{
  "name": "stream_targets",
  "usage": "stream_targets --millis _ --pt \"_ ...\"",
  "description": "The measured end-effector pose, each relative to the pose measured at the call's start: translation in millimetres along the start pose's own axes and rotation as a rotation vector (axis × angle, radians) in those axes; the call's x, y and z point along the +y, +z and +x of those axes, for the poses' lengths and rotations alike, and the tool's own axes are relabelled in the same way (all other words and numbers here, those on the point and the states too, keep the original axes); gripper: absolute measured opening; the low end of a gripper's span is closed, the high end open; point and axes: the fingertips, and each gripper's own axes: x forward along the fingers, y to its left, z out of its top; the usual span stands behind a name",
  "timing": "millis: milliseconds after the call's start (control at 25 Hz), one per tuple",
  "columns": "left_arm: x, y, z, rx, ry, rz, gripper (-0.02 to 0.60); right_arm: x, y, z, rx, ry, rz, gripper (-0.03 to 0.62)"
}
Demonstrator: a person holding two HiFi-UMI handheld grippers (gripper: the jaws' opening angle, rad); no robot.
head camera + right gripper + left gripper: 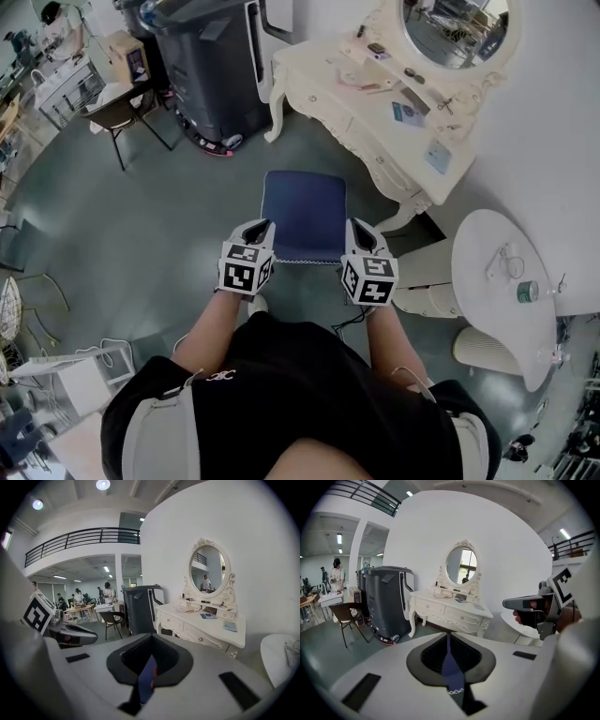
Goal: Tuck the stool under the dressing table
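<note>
- Stool [305,214] stands on the floor [187,206] right in front of you, held between both tools.
- Left hand-held gripper [264,232] is at the stool's left side and right hand-held gripper [355,231] at its right side. Both point fwd and slightly down.
- Left one is pressed together, pinching the seat edge [453,670]. A thin strip of blue fabric w/ white stitching shows between its jaws.
- Right one is likewise pinched on the seat's other edge; a blue sliver sits in its jaw gap.
- Stool seat is squarish w/ rounded corners, padded, dark blue cloth.
- Dressing table [361,117] is beyond the stool, up and to the right. It's near but apart, w/ a strip of floor between. The stool isn't under it.
- The table is cream, ornate, w/ curved legs, drawers and small items on the tabletop. An oval mirror [457,28] stands at its back.
- A round white side table [487,253] stands close on your right.
- A tall dark grey machine [202,66] and a brown chair [120,112] stand further left, well apart from the stool.
</note>
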Motion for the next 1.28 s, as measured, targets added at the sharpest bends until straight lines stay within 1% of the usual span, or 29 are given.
stream_targets --millis 160,280,400,520,560,600,640,720,760,840,880,920,960,1000,1040,1080,1160,1200,1280 --pt "14.2 5.3 18.0 0.016 -0.097 -0.02 0.008 9.0 9.9 19.9 0.029 -0.046 -0.025 0.011" --pt "17.0 7.9 28.9 0.036 -0.165 0.005 0.008 20.1 17.0 33.4 0.036 -0.054 -0.01 0.011" --pt "18.7 9.5 39.0 0.06 -0.191 0.033 0.008 20.9 18.9 44.8 0.046 -0.056 -0.001 0.011" --pt "16.4 4.3 43.4 0.08 -0.211 0.04 0.008 13.1 10.1 51.2 0.072 -0.05 -0.014 0.011" --pt "14.7 -0.5 44.4 0.094 -0.228 0.039 0.008 10.9 6.1 52.6 0.082 -0.036 -0.013 0.011" --pt "11.6 -6.2 45.1 0.114 -0.258 0.037 0.009 10.2 2.1 53.7 0.094 -0.004 -0.007 0.011" --pt "7.1 -12.3 45.2 0.14 -0.297 0.038 0.013 12.0 -2.2 54.6 0.112 0.052 0.001 0.011" --pt "-4.1 -23.4 42.6 0.196 -0.367 0.066 0.062 20.4 -13.9 54.0 0.167 0.21 -0.007 0.012" --pt "-10.2 -28.1 40.6 0.217 -0.389 0.091 0.091 23.4 -21.5 51.8 0.196 0.286 -0.039 0.014" --pt "-22.9 -35.4 39.6 0.23 -0.42 0.141 0.122 22.6 -40.1 44.8 0.246 0.401 -0.144 0.015" --pt "-29.2 -39.4 40.8 0.23 -0.435 0.167 0.126 20.9 -51.4 40.5 0.274 0.453 -0.195 0.034" --pt "-35.3 -45.1 41.6 0.241 -0.451 0.197 0.127 19.8 -64.3 35.5 0.309 0.507 -0.238 0.085" --pt "-40.9 -52.5 40.9 0.268 -0.464 0.232 0.143 19.4 -78.2 30.2 0.351 0.558 -0.272 0.143" --pt "-46.1 -61.3 39.4 0.306 -0.476 0.269 0.162 18.6 -92.5 25.0 0.397 0.598 -0.303 0.187" --pt "-51.4 -70.8 37.6 0.346 -0.49 0.301 0.183 16.5 -106.7 20.7 0.44 0.622 -0.337 0.216" --pt "-56.8 -79.9 36.2 0.382 -0.506 0.326 0.203 12.8 -120.8 17.4 0.48 0.63 -0.376 0.225" --pt "-66.5 -96.1 35.5 0.44 -0.529 0.364 0.23 2.7 -149.0 12.9 0.554 0.615 -0.465 0.227" --pt "-69.6 -103.7 36.8 0.464 -0.532 0.387 0.233 -1.7 -161.7 11.5 0.578 0.6 -0.515 0.227" --pt "-71.5 -116.8 42.6 0.499 -0.516 0.441 0.235 -4.6 -175.6 11.2 0.571 0.576 -0.589 0.228"
